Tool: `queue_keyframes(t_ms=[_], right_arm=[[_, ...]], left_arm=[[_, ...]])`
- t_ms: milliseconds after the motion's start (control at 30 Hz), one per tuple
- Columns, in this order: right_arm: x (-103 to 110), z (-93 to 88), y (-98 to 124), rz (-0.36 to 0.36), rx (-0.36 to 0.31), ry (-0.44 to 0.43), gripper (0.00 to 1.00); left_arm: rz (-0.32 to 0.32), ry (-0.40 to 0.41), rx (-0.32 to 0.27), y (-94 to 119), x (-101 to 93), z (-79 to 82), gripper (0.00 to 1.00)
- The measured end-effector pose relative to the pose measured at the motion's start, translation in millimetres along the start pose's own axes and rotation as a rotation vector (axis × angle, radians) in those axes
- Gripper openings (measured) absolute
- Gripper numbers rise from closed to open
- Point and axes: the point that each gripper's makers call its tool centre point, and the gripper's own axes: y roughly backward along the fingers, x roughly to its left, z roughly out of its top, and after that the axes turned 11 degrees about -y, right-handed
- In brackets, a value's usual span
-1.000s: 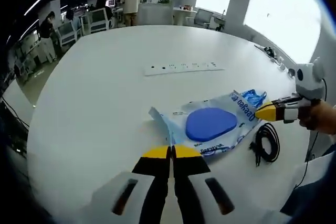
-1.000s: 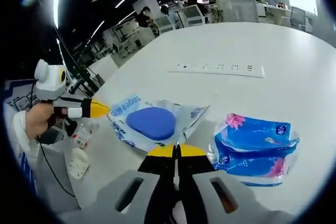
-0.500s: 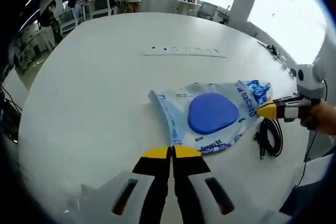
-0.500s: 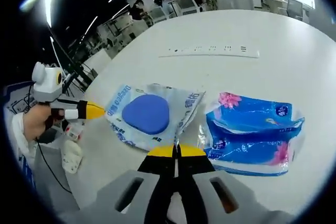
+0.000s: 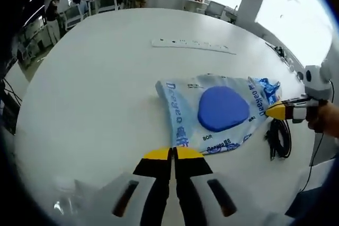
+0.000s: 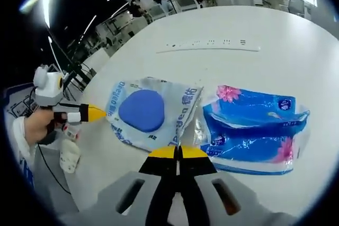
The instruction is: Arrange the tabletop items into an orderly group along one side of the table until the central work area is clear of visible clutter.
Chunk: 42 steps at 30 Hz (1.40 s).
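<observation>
both views low over the table (image 5: 95, 93), facing, sharing the blue-disc packet (image 5: 214, 112)

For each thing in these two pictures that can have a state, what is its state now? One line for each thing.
Left gripper: shut on the pouch edge.
Right gripper: shut on the opposite edge of the pouch.
Pouch: lying flat on the table, held at two sides.
Tissue pack: lying flat beside the pouch, wrapper crumpled.
Power strip: lying flat, nothing plugged in.
Cable: coiled, on the table by the pouch.
</observation>
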Motion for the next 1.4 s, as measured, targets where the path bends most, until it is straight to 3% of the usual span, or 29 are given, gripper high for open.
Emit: queue_keyframes(t_ms=[100,167,433,667,767,867,933,967,1000,1100,1167,1300,1400], right_arm=[[-1,-0.9,-1,-0.004,0.004,0.005,0.00],[-1,-1.1,-1,-0.003,0.006,-0.003,0.00],[-1,-0.7,-1,-0.004,0.003,-0.004,0.00],[2,0.9,1,0.011,-0.005,-0.010,0.00],[9,7.5,6,0.052,-0.040,0.016,0.01],[17,11.9,13,0.092,-0.061,0.023,0.11],[28,13.8,21,0.154,-0.067,-0.046,0.21],[35,19.9,30,0.185,-0.106,-0.078,0.26],[37,25.5,36,0.195,-0.149,-0.055,0.32],[46,24.3,57,0.241,-0.161,-0.026,0.39],[49,24.9,72,0.240,-0.185,0.004,0.46],[46,17.2,93,0.217,-0.201,0.057,0.71],[43,7.3,102,0.224,-0.192,0.051,0.87]], left_arm=[[-0.003,0.007,-0.020,-2,-3.3,-3.6,0.00],[-0.002,0.059,-0.034,-1,-3.4,-3.8,0.00],[0.018,0.020,-0.044,-3,-5.0,-3.5,0.00],[0.032,0.068,-0.056,-4,-1.8,-3.5,0.00],[0.040,0.060,-0.055,-5,-1.5,-3.1,0.00],[0.046,0.053,-0.053,-4,-2.0,-3.1,0.00],[0.050,0.056,-0.056,-4,-2.1,-3.2,0.00],[0.051,0.056,-0.057,-4,-2.3,-3.2,0.00],[0.052,0.052,-0.059,-4,-2.5,-3.2,0.00],[0.062,0.030,-0.056,-4,-3.2,-2.7,0.00],[0.065,0.032,-0.054,-3,-3.4,-3.1,0.00],[0.070,0.035,-0.053,-3,-3.8,-3.0,0.00],[0.072,0.032,-0.047,-2,-4.7,-2.7,0.00]])
